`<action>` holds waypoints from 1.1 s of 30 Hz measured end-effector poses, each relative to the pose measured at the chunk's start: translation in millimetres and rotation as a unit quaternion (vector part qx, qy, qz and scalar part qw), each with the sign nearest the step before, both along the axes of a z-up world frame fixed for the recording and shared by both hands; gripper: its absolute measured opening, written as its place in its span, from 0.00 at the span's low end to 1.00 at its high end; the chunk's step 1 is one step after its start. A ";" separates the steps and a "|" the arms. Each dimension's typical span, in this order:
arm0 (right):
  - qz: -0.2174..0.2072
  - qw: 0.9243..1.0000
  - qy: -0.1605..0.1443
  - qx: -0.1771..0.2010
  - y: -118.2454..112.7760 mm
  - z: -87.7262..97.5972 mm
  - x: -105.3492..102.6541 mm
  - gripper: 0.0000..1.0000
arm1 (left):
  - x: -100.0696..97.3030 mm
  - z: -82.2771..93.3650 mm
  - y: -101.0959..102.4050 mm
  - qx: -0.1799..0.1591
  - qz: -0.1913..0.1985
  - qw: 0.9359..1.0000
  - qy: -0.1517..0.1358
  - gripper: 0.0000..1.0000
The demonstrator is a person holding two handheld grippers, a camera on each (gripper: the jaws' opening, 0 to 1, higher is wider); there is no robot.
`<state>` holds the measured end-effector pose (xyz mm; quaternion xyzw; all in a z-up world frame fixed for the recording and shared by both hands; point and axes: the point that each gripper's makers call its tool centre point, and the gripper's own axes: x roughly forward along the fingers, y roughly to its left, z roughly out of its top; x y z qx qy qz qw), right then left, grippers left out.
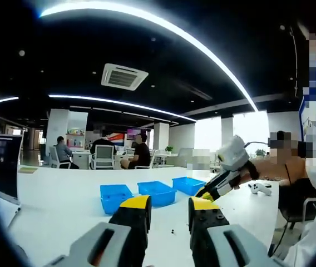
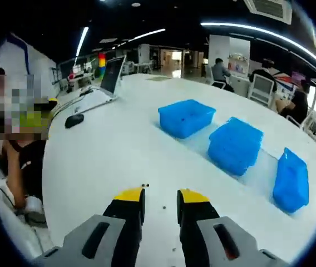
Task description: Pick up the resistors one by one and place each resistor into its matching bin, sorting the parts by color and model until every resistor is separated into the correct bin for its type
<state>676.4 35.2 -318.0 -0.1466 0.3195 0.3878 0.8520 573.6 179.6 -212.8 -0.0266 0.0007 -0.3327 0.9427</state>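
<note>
Resistors (image 2: 145, 186) lying as tiny dark specks on the white table (image 2: 108, 150), near three blue bins (image 2: 186, 118) lining its far edge. Left gripper (image 1: 168, 207) and right gripper (image 2: 160, 197) hovering, jaws parted, empty.

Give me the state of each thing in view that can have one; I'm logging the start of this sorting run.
Left gripper: open, nothing between the jaws.
Right gripper: open, empty, above the table.
Three blue bins: upright in a row, contents not discernible.
Resistors: tiny dark specks loose on the table, not yet picked up.
Laptop: lid open.
</note>
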 end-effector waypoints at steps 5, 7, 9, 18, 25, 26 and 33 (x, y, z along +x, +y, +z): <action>-0.006 0.999 0.007 -0.036 19.2 -30.5 11.3 0.22 | -1.2 0.3 -1.1 -0.002 -0.002 1.000 -0.001 0.29; -0.006 0.999 -0.002 -0.053 22.3 -38.3 16.9 0.22 | -1.3 0.7 -0.9 -0.002 -0.002 1.000 -0.001 0.29; -0.004 0.998 -0.010 -0.060 26.0 -42.7 19.8 0.21 | -1.4 1.2 -0.4 -0.003 -0.001 1.000 -0.002 0.29; 0.002 0.998 0.006 -0.059 34.6 -58.6 15.0 0.21 | 0.7 -1.6 -2.7 -0.004 -0.003 1.000 0.002 0.28; 0.005 0.997 -0.005 -0.072 34.3 -59.7 20.3 0.21 | 0.4 -0.1 -1.3 -0.003 -0.001 1.000 0.001 0.28; 0.008 0.997 -0.008 -0.077 32.0 -59.6 20.6 0.21 | 0.3 0.0 -1.3 -0.003 -0.001 1.000 0.001 0.28; -0.001 0.997 -0.007 -0.076 18.2 -56.9 25.7 0.21 | 0.1 -0.6 -2.9 -0.002 -0.003 1.000 0.001 0.28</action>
